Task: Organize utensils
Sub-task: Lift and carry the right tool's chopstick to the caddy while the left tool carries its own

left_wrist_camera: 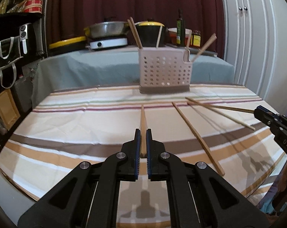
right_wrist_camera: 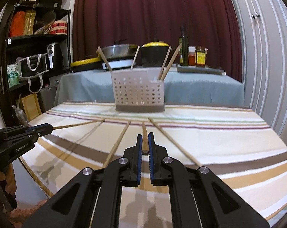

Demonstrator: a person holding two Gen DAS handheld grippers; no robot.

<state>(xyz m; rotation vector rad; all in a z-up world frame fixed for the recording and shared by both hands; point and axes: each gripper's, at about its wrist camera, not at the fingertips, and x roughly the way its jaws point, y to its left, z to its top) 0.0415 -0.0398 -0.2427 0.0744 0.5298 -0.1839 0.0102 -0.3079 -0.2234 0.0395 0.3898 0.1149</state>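
Our left gripper (left_wrist_camera: 143,133) is clamped on one chopstick (left_wrist_camera: 142,121); our right gripper (right_wrist_camera: 145,137) is clamped on another chopstick (right_wrist_camera: 144,138). Both point to 12 o'clock at the perforated holder (left_wrist_camera: 164,70). Two loose chopsticks (left_wrist_camera: 198,138) lie at 2 o'clock on the striped tablecloth (left_wrist_camera: 77,125).

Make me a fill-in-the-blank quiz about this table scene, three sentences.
1. The left gripper and right gripper each have jaws shut on one ____.
2. ____ more chopsticks lie loose on the striped tablecloth.
3. The perforated holder stands at the tablecloth's ____ edge.
Missing words: chopstick; two; far.
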